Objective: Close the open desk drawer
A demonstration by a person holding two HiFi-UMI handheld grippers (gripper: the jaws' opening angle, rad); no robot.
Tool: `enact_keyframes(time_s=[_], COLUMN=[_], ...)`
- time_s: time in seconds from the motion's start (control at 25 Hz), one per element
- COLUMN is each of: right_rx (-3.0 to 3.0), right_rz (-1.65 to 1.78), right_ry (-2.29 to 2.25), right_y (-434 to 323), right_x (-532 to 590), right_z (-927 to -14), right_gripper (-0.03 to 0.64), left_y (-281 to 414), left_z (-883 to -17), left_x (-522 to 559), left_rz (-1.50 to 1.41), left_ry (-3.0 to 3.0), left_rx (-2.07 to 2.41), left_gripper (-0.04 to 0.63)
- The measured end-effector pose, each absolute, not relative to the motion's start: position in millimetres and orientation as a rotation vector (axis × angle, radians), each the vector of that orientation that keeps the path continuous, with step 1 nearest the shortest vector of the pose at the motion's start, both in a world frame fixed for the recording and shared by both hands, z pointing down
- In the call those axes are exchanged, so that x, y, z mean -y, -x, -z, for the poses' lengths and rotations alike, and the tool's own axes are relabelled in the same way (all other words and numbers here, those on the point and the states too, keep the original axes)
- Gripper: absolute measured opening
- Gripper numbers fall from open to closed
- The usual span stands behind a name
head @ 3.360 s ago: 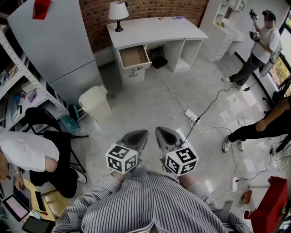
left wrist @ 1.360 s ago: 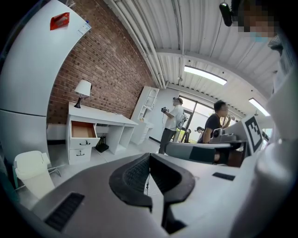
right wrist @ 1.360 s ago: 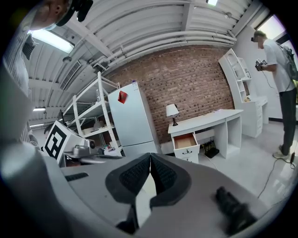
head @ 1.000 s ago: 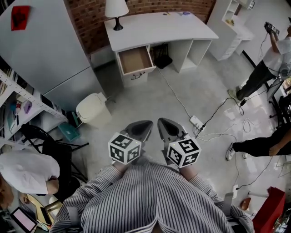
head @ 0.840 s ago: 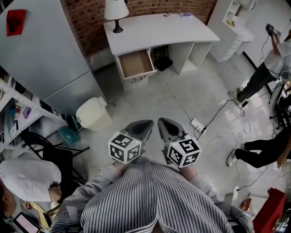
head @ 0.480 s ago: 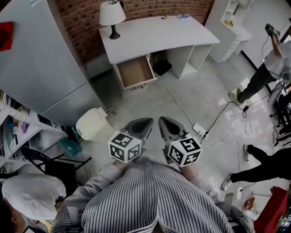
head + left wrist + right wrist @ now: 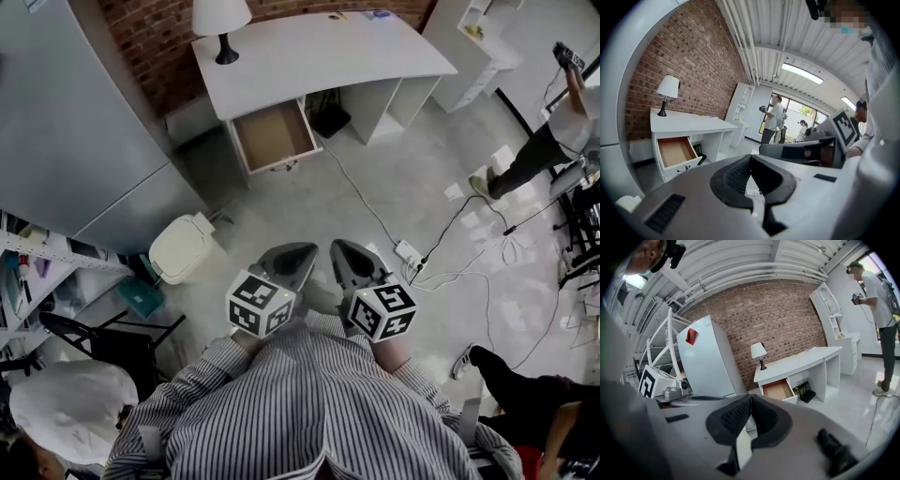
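The white desk [image 7: 319, 56] stands against the brick wall at the far side of the room. Its left drawer [image 7: 272, 136] is pulled out, and its brown inside shows nothing in it. My left gripper [image 7: 292, 257] and right gripper [image 7: 341, 255] are side by side close to my chest, both shut on nothing and a long way from the desk. The left gripper view shows the drawer [image 7: 675, 152] low on the left beyond the shut left gripper [image 7: 751, 157]. The right gripper view has the drawer [image 7: 778, 390] just past the shut right gripper [image 7: 751, 396].
A grey fridge [image 7: 84, 131] stands left of the desk, and a white bin [image 7: 183, 246] sits on the floor before it. A lamp [image 7: 220, 23] is on the desk's left end. A power strip [image 7: 408, 253] and cables cross the floor on the right. People stand right [image 7: 548, 141] and lower left [image 7: 66, 422].
The head view has come closer to the desk, which now sits larger and further left. Both grippers stay shut by my chest. The drawer remains open.
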State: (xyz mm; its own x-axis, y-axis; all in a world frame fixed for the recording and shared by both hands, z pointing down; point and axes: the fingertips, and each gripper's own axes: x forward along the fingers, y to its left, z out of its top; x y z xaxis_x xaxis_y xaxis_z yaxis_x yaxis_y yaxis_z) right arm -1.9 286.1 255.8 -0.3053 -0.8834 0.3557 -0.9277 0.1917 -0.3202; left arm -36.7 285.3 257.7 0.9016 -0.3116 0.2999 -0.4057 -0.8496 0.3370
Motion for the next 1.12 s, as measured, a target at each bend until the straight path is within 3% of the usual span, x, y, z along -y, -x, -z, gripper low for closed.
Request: enact_keyframes(time_s=[1.12], right_rx=[2.497], right_rz=[-0.708], right_ry=[-1.468], right_y=[-75.7], right_x=[-0.1], right_z=[-269.2], right_gripper=[0.017], left_y=[-53.3], left_z=[-269.5], left_x=[-11.3], left_rz=[-0.352], left_ry=[-2.635], left_rx=[0.764], left_gripper=[0.012])
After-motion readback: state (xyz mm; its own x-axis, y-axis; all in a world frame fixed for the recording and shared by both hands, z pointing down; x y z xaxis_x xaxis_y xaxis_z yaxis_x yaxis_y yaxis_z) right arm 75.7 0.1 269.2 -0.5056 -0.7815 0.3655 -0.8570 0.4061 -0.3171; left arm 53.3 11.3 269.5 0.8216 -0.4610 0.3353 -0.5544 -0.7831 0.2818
